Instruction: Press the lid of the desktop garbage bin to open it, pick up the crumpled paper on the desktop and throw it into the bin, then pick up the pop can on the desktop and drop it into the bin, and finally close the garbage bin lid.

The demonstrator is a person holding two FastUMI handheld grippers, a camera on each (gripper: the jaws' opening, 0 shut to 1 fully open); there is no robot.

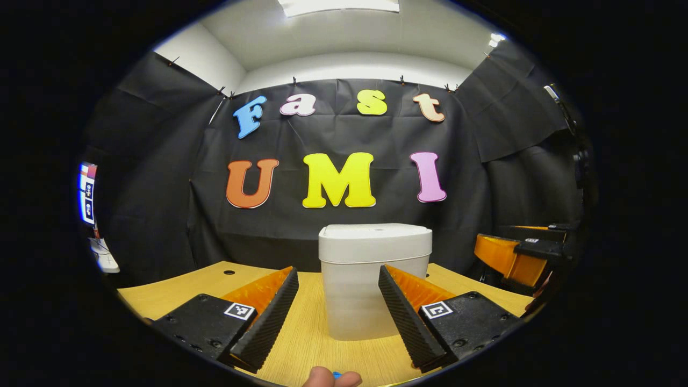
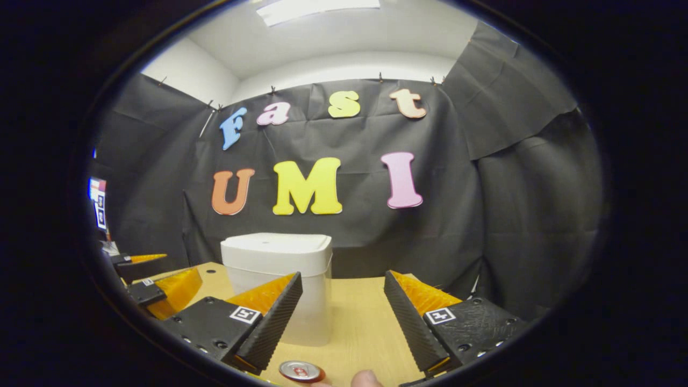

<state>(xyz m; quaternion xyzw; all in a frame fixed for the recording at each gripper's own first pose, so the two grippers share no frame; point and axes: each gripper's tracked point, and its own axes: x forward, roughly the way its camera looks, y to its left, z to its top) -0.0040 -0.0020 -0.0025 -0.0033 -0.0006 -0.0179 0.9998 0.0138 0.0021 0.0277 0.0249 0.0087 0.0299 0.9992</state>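
Both jaws stand wide apart, holding nothing. Left gripper hovers level above the light wooden table, facing the white plastic lidded bin, its lid down. Right gripper hangs level beside it; the bin sits far left, a silver-topped pop can near its fingers.
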